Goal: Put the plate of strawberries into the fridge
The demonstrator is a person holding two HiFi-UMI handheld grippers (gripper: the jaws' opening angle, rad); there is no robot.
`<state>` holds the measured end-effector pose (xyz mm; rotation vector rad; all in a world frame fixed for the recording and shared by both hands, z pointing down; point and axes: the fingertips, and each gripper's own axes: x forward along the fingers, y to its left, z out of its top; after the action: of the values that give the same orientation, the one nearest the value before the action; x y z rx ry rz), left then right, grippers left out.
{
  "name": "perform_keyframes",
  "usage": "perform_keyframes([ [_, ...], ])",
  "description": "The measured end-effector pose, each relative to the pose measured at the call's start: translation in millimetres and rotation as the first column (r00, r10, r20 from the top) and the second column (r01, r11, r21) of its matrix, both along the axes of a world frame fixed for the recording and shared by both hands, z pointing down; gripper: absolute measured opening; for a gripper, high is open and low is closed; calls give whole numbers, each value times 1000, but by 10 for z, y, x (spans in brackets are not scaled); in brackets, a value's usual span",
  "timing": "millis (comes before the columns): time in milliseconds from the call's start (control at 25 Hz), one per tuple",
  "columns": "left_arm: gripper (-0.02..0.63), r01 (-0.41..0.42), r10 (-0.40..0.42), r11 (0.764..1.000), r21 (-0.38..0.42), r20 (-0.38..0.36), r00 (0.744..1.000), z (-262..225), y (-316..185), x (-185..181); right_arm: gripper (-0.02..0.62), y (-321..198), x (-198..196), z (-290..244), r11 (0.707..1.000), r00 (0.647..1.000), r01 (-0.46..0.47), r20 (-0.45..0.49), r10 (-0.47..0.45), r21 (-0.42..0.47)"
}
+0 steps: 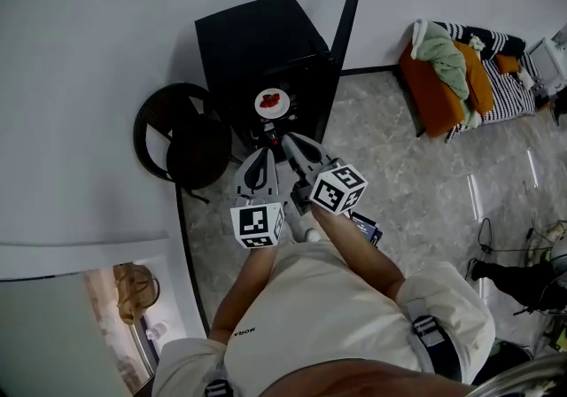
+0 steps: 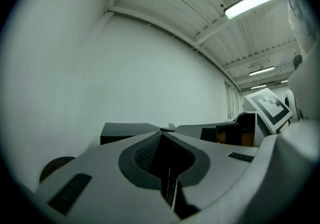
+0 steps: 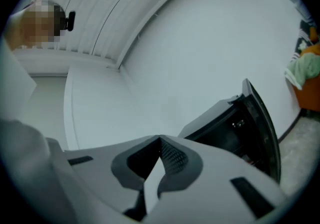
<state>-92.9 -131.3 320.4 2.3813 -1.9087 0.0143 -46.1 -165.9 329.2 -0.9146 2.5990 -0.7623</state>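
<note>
**Head view:** You stand facing a small black fridge (image 1: pixel 257 41) set against the white wall (image 1: pixel 106 23), its door (image 1: pixel 344 27) swung open to the right. The white plate of strawberries (image 1: pixel 273 104) sits inside the open compartment, clear of both tools. Your left hand-held gripper (image 1: pixel 265 152) and right hand-held gripper (image 1: pixel 289 140) are side by side just in front of the fridge, pointing at it, and neither carries anything. A dark round chair (image 1: pixel 182 143) stands left of the fridge. A sofa (image 1: pixel 443 94) heaped with clothes lies well off to the right on the stone floor (image 1: pixel 416 182).

**Left gripper view:** The left hand-held gripper (image 2: pixel 161 135) is closed down to a thin slit, with nothing between the jaws. Beyond them are the fridge's dark top (image 2: pixel 127 130) and, at the right edge, the other tool's marker cube (image 2: pixel 268 108) under a ceiling light (image 2: pixel 252 0).

**Right gripper view:** The right hand-held gripper (image 3: pixel 160 140) has its jaws pressed together and holds nothing. The picture is tilted, with the open fridge (image 3: pixel 225 128) and its door (image 3: pixel 262 118) at the right.
</note>
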Motion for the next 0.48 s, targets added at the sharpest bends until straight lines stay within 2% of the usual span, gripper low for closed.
perform_keyframes([
  [200,0,-9,8,1000,21,14,1000,-84,46,21,12,114,-40,-144,991,990,8,-139,11,137],
  [480,0,1,-1,999,41,21,1000,-160,30,-58,12,211,-145,-351,962,970,34,-241,34,272],
])
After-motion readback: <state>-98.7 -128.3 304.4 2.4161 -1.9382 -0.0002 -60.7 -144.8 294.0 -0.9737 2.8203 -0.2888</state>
